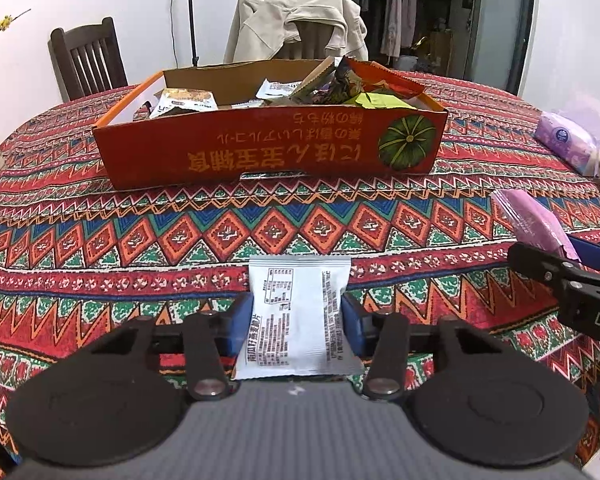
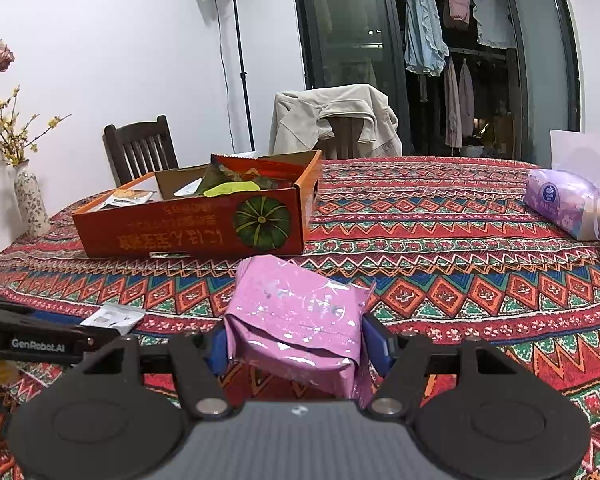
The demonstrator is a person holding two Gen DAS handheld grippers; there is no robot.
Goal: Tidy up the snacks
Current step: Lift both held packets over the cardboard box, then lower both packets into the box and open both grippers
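The left gripper point(image 1: 298, 322) pinches a flat white snack packet point(image 1: 300, 312) by its side edges, low over the patterned tablecloth point(image 1: 140, 240); the right gripper point(image 2: 300, 342) holds a puffy pink packet point(image 2: 296, 320) near the orange box point(image 2: 188, 228) of snacks. The thin white packet may buckle and slip free, and the pink one's slick film could squirm loose on the way to the box

White walls, dark wooden chair point(image 2: 140, 148), jacket-draped chair point(image 2: 336, 120), lamp stand point(image 2: 236, 52), patterned tablecloth point(image 2: 440, 240).
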